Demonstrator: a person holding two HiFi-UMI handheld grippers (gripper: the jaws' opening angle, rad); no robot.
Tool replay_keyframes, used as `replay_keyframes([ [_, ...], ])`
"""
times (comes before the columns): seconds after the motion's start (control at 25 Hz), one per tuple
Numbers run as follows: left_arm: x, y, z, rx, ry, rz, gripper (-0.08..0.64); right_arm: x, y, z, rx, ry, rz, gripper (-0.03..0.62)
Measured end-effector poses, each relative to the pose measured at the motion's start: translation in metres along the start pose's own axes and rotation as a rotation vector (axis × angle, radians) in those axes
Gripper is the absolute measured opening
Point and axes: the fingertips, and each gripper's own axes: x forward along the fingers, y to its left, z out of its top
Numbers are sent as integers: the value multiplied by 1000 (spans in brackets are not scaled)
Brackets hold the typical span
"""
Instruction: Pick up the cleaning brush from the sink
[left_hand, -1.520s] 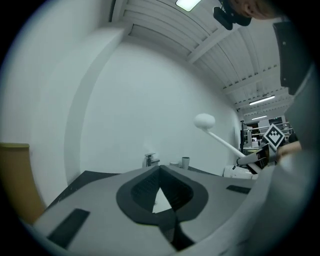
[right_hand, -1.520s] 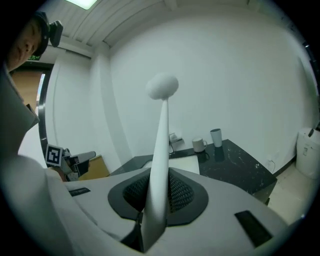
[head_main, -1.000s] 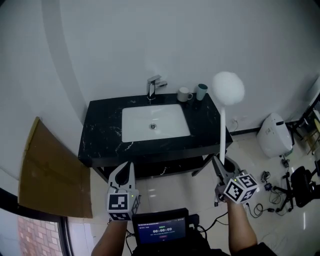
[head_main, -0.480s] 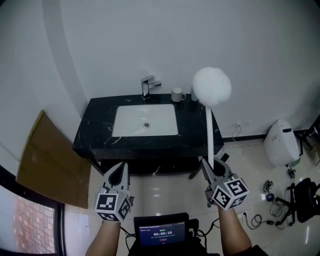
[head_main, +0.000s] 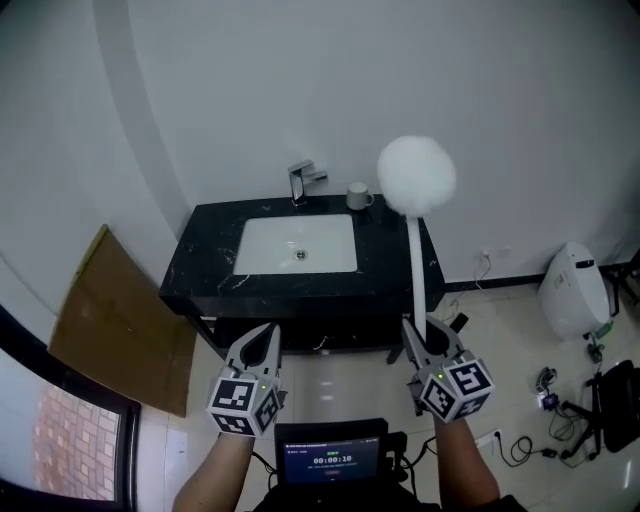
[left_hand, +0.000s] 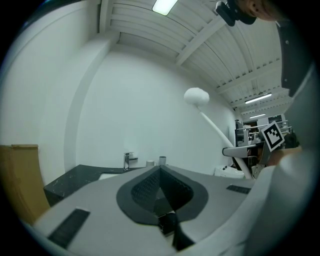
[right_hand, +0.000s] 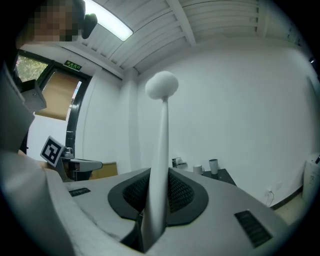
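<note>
A: Where was the cleaning brush (head_main: 416, 181)?
B: Centre-right of frame, handle clamped in the right gripper (head_main: 423, 338), fluffy head up, well clear of the sink (head_main: 270, 240).
A: Left gripper (head_main: 264, 342)?
B: Lower left, jaws closed, empty. Both pointed fwd, level. 1 brush, 2 grippers, 2 cups (right_hand: 214, 165).

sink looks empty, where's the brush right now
Head view, right side: the brush stands upright, its handle clamped in the right gripper, and its fluffy white head shows just right of the mug.
</note>
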Motion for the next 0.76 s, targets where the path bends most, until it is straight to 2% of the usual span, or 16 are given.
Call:
replay_keyframes([
  [0.24, -13, 6, 15, 3, -42, -9, 0, -9, 15, -1, -18, 8, -19, 43],
  [0.76, -20, -3, 18, 17, -56, 5, 0, -12, 17, 14, -48, -24, -34, 43],
])
